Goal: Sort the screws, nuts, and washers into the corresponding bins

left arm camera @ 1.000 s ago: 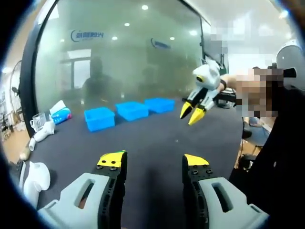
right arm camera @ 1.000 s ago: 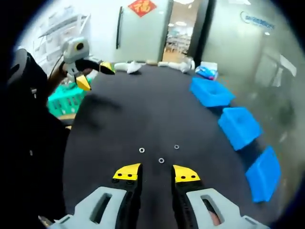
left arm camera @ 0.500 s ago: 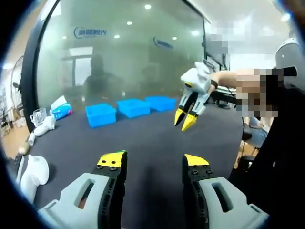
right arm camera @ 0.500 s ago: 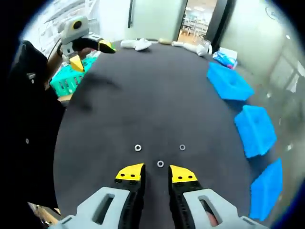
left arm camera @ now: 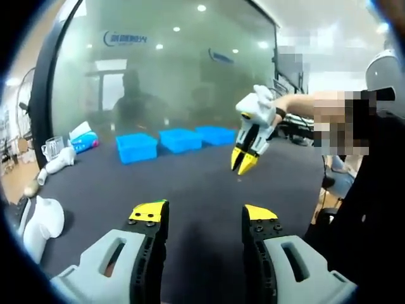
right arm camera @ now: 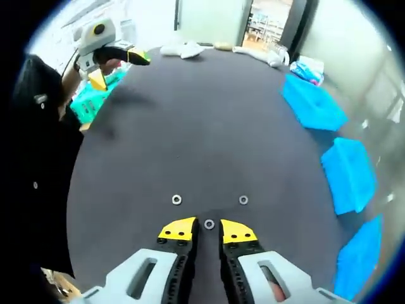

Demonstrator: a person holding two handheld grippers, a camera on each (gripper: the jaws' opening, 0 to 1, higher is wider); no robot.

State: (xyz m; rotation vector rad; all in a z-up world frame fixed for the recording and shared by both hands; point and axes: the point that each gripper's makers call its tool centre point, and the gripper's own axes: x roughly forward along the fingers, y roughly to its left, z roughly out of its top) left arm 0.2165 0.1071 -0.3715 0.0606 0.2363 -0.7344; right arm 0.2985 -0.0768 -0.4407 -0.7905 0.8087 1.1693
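Observation:
Three small metal washers lie on the black table [right arm camera: 190, 126]: one washer [right arm camera: 209, 223] sits just at the tips of my right gripper [right arm camera: 209, 231], another washer [right arm camera: 176, 200] is ahead to the left, and a third washer [right arm camera: 243, 200] is ahead to the right. The right gripper's jaws stand narrowly open on either side of the near washer, pointing down at the table. Three blue bins [right arm camera: 313, 101] [right arm camera: 348, 174] [right arm camera: 361, 256] line the right edge. My left gripper [left arm camera: 204, 213] hangs open and holds nothing. It appears as the left gripper [right arm camera: 120, 63] in the right gripper view, and the right gripper [left arm camera: 243, 164] hovers over the table beside the blue bins [left arm camera: 136, 147].
A green basket [right arm camera: 88, 101] stands off the table's left side. White items [right arm camera: 183, 49] and a tissue packet [right arm camera: 310, 66] lie at the far end. A white jug [left arm camera: 41, 221] and a cup [left arm camera: 54, 149] sit near the left edge. A glass wall [left arm camera: 177, 76] stands behind the bins.
My right gripper has come down towards the table and narrowed its jaws, so the near washer now lies at their tips. The left gripper has barely moved.

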